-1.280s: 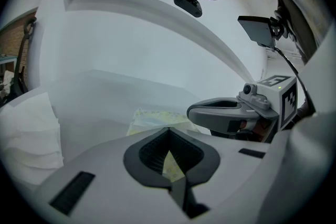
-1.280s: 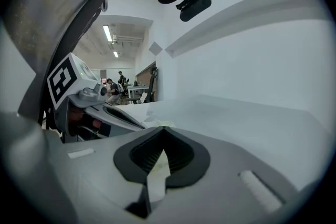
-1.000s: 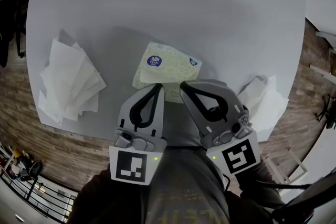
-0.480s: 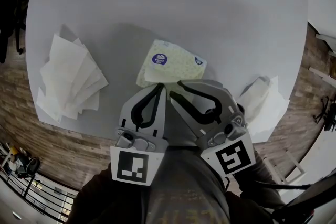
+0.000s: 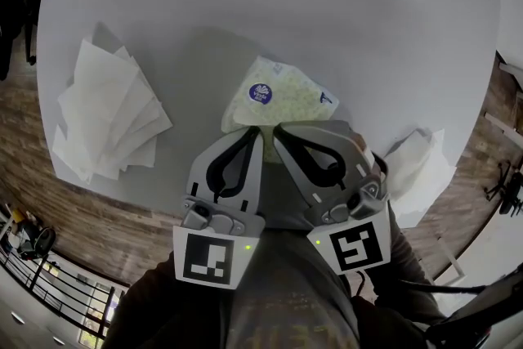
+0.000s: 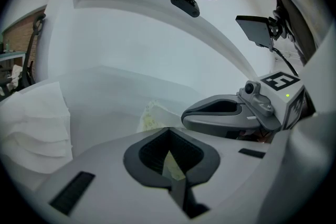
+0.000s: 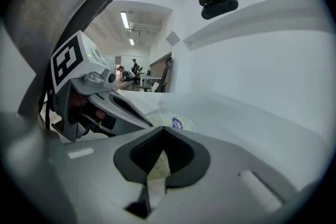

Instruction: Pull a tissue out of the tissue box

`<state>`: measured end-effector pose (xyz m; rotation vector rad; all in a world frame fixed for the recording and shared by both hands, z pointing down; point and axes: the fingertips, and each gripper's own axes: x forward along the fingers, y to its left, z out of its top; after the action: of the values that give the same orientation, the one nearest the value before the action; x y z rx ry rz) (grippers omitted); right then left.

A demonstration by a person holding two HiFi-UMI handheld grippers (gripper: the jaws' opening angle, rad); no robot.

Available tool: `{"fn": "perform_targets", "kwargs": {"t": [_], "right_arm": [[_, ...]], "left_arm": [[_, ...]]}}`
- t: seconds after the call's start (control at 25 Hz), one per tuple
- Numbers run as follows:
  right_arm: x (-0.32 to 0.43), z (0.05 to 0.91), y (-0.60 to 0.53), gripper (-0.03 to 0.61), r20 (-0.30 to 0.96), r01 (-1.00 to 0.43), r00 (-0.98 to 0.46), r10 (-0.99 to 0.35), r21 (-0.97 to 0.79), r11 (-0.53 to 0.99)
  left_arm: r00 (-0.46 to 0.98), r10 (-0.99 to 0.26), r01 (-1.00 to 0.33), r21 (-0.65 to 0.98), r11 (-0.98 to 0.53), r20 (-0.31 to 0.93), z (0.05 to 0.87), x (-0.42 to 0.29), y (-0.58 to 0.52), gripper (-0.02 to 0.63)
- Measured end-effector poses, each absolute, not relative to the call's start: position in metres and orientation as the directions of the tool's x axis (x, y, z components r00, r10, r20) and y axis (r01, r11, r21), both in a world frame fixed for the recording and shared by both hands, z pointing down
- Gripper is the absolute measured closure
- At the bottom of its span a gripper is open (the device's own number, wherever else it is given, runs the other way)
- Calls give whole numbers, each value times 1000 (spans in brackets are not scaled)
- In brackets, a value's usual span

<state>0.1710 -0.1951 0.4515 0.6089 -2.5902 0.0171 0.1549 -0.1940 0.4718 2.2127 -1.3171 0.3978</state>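
And there it is: the tissue pack (image 5: 286,96) is seen near the middle of the round white table (image 5: 368,12), a soft pale-yellow pack with a round blue label on its top. Both grippers are set at the pack's near edge, side by side.

The left gripper (image 5: 255,133) is shown with its jaws closed together. In the left gripper view a sliver of the pale, patterned wrapper is caught between them.

The right gripper (image 5: 276,129) is placed just to the right of it at the same edge of the pack. Its jaws are likewise pressed together on a thin strip of the dotted wrapper (whether any tissue is pinched along with it cannot be told). The two sets of tips are held very close together there.

Well to the left of the pack, a fanned stack of white tissues (image 5: 106,118) is laid at the table's rim. To the right of the pack, and nearer than it, more loose tissues (image 5: 421,163) are draped over the rim. Past the rim on the pack's near side, wooden floor (image 5: 73,233) is visible.
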Motion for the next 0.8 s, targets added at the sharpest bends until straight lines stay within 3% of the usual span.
{"fn": "perform_targets", "kwargs": {"t": [0.8], "right_arm": [[183, 350, -192, 577, 305, -470, -837, -454, 22, 882]], "left_arm": [[504, -734, -864, 288, -414, 456, 437, 174, -200, 615]]}}
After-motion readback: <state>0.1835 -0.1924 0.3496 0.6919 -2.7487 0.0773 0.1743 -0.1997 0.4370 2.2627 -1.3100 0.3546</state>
